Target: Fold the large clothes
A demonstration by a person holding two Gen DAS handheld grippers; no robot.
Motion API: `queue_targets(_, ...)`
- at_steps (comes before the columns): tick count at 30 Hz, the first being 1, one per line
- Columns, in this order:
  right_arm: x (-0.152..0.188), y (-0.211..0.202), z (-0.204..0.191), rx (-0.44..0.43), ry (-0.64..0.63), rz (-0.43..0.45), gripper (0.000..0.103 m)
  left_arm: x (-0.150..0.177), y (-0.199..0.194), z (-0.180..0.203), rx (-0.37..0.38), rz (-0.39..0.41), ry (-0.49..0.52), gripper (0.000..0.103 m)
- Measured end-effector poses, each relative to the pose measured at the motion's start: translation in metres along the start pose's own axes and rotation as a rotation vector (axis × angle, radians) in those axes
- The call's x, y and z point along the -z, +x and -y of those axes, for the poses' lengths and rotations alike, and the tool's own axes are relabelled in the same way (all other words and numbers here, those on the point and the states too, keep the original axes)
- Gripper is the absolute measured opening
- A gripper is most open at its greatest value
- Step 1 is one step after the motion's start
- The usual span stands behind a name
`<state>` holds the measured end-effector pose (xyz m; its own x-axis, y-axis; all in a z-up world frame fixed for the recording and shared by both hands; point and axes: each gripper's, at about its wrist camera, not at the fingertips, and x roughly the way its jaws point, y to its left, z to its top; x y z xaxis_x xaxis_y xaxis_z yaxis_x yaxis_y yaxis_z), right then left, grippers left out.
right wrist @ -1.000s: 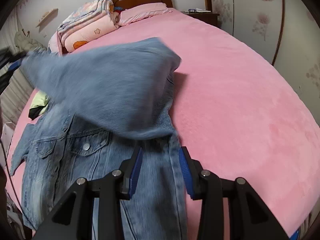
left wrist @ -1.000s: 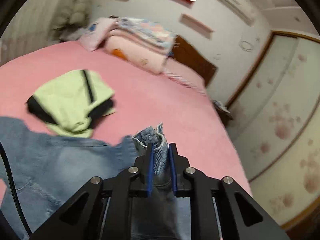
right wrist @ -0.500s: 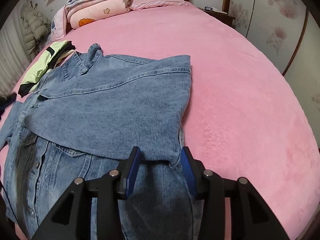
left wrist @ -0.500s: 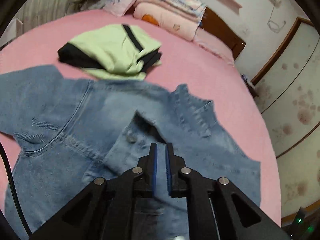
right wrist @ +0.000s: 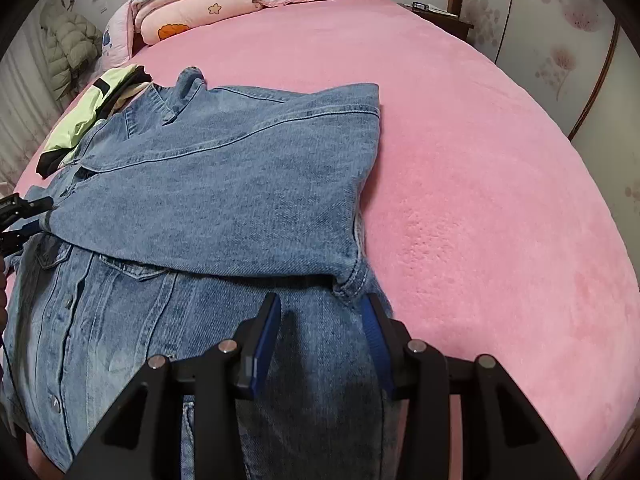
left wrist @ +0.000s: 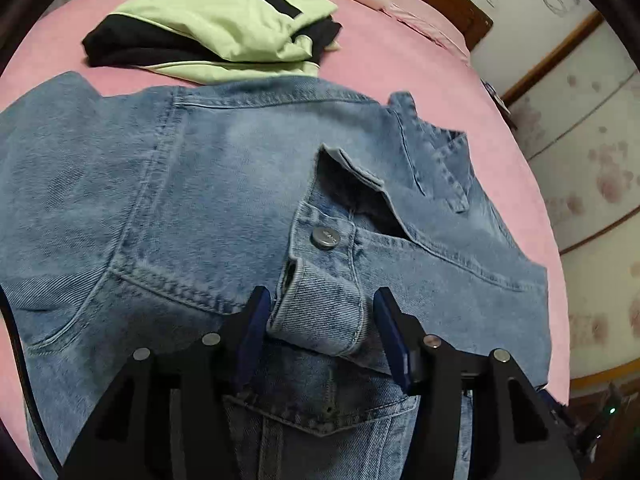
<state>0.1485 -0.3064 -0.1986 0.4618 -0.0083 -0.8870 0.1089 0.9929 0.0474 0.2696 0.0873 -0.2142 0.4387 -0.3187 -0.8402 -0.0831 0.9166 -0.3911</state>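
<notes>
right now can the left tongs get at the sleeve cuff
Probably yes: the left tongs have just been opening, and the sleeve cuff lies between the parted jaws on the denim jacket, with nothing covering it.

No text, label, brand or number could be read in either view. The metal button [left wrist: 325, 237] on the denim jacket [left wrist: 200, 184] bore faint embossed marks, too small to make out.
</notes>
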Motion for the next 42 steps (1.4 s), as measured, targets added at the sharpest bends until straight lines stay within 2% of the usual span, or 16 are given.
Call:
queue_targets(2,0.000,0.000,0.001,0.000,0.001,-0.002,0.042,0.001,0.003,0.005,-0.024,0.013,0.024,0.051)
queue_targets(5,-0.002,0.002,0.002,0.002,0.003,-0.007,0.042,0.000,0.004,0.018,-0.093,0.043,0.084,0.029)
queue_targets(11,-0.005,0.009,0.006,-0.003,0.015,0.005,0.042,-0.005,-0.021,0.062,-0.136,0.196,0.220,0.022)
queue_targets(13,-0.003,0.010,0.013,0.011,0.056,0.025,0.012,-0.007,-0.030,0.072,-0.131,0.262,0.242,0.022)
queue_targets(15,0.000,0.010,0.023,0.011,0.112,0.033,0.012,-0.010,-0.027,0.073,-0.150,0.288,0.234,0.022)
queue_targets(17,0.004,0.008,0.036,-0.035,0.185,0.046,0.010,-0.010,-0.015,0.067,-0.181,0.257,0.216,0.022)
queue_targets(18,0.005,0.008,0.036,-0.028,0.183,0.045,0.002,-0.008,-0.007,0.060,-0.198,0.227,0.206,0.022)
queue_targets(19,0.007,0.010,0.033,0.002,0.163,0.034,0.002,-0.004,0.003,0.052,-0.220,0.196,0.198,0.023)
queue_targets(21,0.010,0.011,0.032,0.007,0.155,0.023,0.002,0.004,0.014,0.040,-0.244,0.149,0.189,0.028)
queue_targets(23,0.009,0.010,0.032,0.006,0.147,0.010,0.002,0.008,0.015,0.031,-0.250,0.113,0.177,0.039)
queue_targets(26,0.001,0.002,0.032,0.010,0.134,-0.016,0.003,0.005,0.003,0.025,-0.222,0.088,0.172,0.056)
queue_targets(29,-0.016,-0.014,0.030,-0.031,0.119,0.004,0.008,-0.006,-0.016,0.026,-0.218,0.124,0.192,0.061)
queue_targets(31,-0.035,-0.024,0.026,-0.050,0.101,0.025,0.031,-0.021,-0.025,0.026,-0.207,0.149,0.191,0.067)
queue_targets(34,-0.067,-0.031,0.023,-0.059,0.091,0.071,0.053,-0.047,-0.021,0.023,-0.197,0.150,0.157,0.072)
queue_targets(38,-0.110,-0.016,0.023,-0.062,0.099,0.082,0.054,-0.079,0.005,0.022,-0.163,0.107,0.114,0.072)
queue_targets(42,-0.148,0.029,0.031,-0.043,0.147,0.032,0.054,-0.099,0.041,0.025,-0.186,0.024,0.095,0.072)
